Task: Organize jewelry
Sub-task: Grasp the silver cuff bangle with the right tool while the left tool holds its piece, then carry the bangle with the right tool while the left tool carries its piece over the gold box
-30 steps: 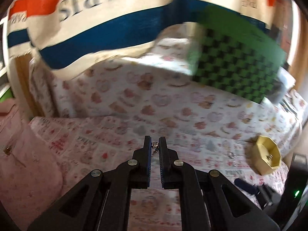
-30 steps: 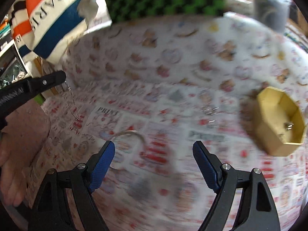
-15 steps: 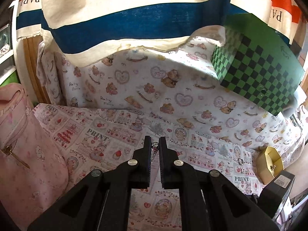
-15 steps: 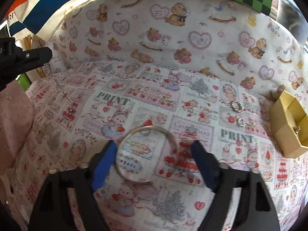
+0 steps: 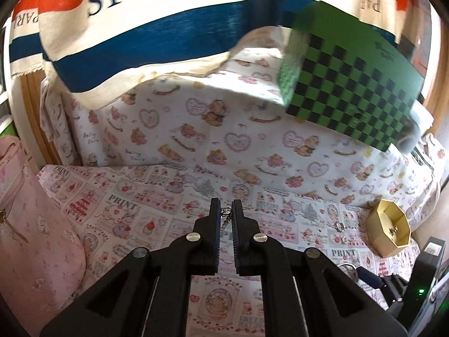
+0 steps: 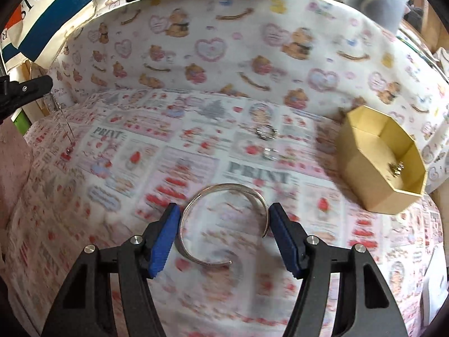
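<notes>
Silver bangle [image 6: 224, 221] between right gripper [image 6: 224, 237] fingers

The right claw [image 6: 223, 234] grips a silver bangle [image 6: 224, 221] above the printed cloth [image 6: 174, 168], near the gold box [image 6: 378, 165].

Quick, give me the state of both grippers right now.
Left gripper: shut on the thin chain.
Right gripper: jaws either side of the silver bangle; whether the pads press on it cannot be told.

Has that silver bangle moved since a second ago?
Cannot tell. The silver bangle sits between the right gripper's fingers now, but the camera itself shifted; against the gold box its place looks similar.
</notes>
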The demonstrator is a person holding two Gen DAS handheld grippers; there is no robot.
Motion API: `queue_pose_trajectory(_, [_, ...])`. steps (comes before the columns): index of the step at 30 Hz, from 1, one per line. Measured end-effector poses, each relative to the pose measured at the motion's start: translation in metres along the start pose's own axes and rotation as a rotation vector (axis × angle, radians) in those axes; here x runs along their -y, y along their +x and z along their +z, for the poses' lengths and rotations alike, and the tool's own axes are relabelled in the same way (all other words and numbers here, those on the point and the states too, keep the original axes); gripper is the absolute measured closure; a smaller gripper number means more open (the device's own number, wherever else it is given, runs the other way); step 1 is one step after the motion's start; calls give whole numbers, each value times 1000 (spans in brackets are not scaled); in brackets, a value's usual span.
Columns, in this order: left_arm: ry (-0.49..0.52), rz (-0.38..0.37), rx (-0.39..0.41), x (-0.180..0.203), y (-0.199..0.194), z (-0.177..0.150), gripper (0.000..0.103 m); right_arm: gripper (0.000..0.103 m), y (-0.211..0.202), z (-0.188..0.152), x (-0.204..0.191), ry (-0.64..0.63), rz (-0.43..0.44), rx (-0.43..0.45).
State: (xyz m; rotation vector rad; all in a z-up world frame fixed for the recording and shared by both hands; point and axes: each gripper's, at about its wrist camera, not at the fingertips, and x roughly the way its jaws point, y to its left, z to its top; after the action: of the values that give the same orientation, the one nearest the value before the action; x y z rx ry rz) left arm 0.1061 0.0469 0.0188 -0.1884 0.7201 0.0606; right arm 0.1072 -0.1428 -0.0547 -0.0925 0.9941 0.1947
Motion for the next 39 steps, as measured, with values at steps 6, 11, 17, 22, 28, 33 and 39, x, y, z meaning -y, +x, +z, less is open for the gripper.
queue_pose_trajectory(6, [37, 60, 87, 8, -7, 1, 96, 36, -11, -16, 22, 17, 29, 30])
queue_pose_trajectory(11, [42, 50, 137, 9, -21, 2, 96, 36, -16, -18, 37, 37, 51, 47])
queue_pose_trajectory(17, [73, -5, 212, 22, -50, 1, 96, 36, -40, -13, 50, 37, 84, 117])
queue_pose_trajectory(22, [100, -60, 247, 34, -67, -2, 96, 36, -63, -11, 64, 37, 109, 172])
queue_pose_trajectory(28, [149, -136, 288, 56, -93, 1, 96, 36, -93, -5, 78, 54, 131, 260])
queue_pose_trajectory(33, [185, -213, 293, 81, -111, 14, 96, 36, -121, 6, 97, 54, 100, 353])
queue_pose_trajectory(39, [199, -266, 294, 114, -121, 28, 96, 36, -138, 9, 128, 87, 76, 438])
